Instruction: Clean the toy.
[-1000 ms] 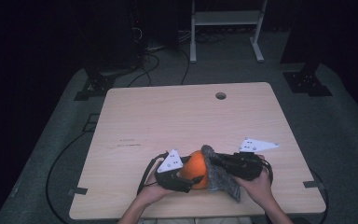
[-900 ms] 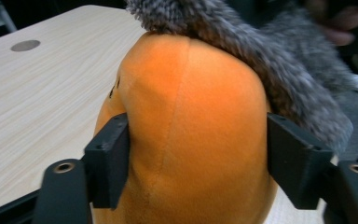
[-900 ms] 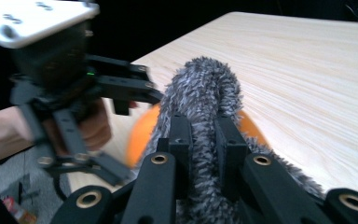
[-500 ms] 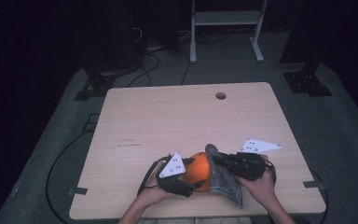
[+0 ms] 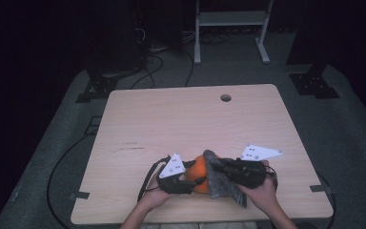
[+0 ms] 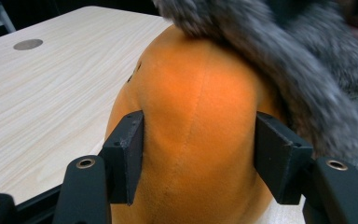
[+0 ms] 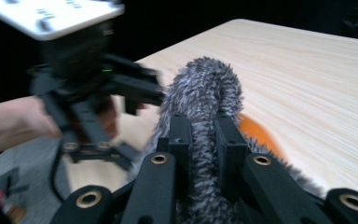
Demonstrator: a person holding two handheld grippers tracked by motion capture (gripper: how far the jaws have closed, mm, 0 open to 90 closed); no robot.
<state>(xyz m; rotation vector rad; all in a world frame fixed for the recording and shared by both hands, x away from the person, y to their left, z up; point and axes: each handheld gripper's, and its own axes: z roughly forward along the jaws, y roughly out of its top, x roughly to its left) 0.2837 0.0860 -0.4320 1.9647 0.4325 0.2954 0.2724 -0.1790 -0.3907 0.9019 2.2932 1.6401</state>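
An orange plush ball (image 5: pixel 199 168) lies near the table's front edge, partly draped by a grey furry cloth (image 5: pixel 220 182). My left gripper (image 5: pixel 192 179) comes in from the left. Its jaws have just been closing, and its pads (image 6: pixel 127 154) now press both sides of the orange plush (image 6: pixel 200 116). My right gripper (image 5: pixel 219 168) comes from the right and is shut on a fold of the grey fur (image 7: pixel 205 93), lifted above the orange plush (image 7: pixel 256 133). In the right gripper view, the left gripper (image 7: pixel 135 91) sits just beyond the fur.
The light wooden table (image 5: pixel 181 119) has a round cable hole (image 5: pixel 225 98) near its far edge. Cables trail from both grippers over the front edge. A metal frame stand (image 5: pixel 231 28) and floor cables (image 5: pixel 157 57) lie beyond the table.
Both hands stay at the front edge beside the plush. The left gripper's white plate has shifted slightly, and the grey fur hangs a little lower on the right side.
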